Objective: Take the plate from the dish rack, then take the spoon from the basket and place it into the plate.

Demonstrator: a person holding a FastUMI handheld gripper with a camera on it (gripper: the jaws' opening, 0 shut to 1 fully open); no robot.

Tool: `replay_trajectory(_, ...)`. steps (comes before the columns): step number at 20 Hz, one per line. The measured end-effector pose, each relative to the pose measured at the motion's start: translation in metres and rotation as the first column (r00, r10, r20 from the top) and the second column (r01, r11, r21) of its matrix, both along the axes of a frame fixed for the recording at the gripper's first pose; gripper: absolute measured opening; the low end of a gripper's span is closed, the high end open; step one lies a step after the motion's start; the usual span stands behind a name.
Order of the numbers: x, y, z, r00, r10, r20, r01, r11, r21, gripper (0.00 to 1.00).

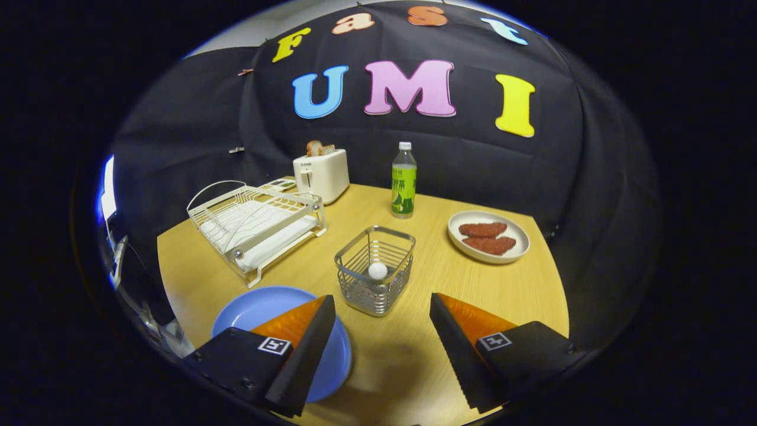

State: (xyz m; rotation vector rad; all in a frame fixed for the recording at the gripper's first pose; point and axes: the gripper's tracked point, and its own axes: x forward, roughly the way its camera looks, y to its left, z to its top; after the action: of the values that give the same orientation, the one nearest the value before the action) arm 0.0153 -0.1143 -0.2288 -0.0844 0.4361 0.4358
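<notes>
The blue plate (260, 307) lies flat on the wooden table (414, 367), out of the dish rack, with the left finger overlapping its near right part in the gripper view. Beyond the plate, further left and back, the white wire dish rack (257, 222) stands with no dishes in it, over a white drip tray. Behind the rack, against the black cloth wall, sits a white toaster (322, 173) with slices of toast (318, 148) poking out of its top. The gripper (382, 313) has its fingers spread wide, holding nothing, the bare tabletop between them. Just ahead of the gap between the fingers stands the metal wire basket (375, 269), and in it a white rounded end (377, 271) shows; it appears to be the spoon's handle tip, though the rest cannot be made out. Behind the basket, well apart from it, a green-labelled bottle (404, 180) with a white cap stands upright. To the right, beyond the right finger, a white plate (467, 245) carries two reddish-brown pieces of food (488, 236) lying side by side.
</notes>
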Motion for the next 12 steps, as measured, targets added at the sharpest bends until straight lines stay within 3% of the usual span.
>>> replay_trajectory(5,0.019,-0.001,0.036,0.990,-0.012,0.140,0.007,0.999,0.035,0.98)
replay_trajectory(9,0.043,0.010,0.031,0.989,-0.005,0.149,-0.006,0.997,0.074,0.98)
replay_trajectory(12,0.052,0.024,0.018,0.988,0.053,0.148,-0.061,0.997,0.055,0.98)
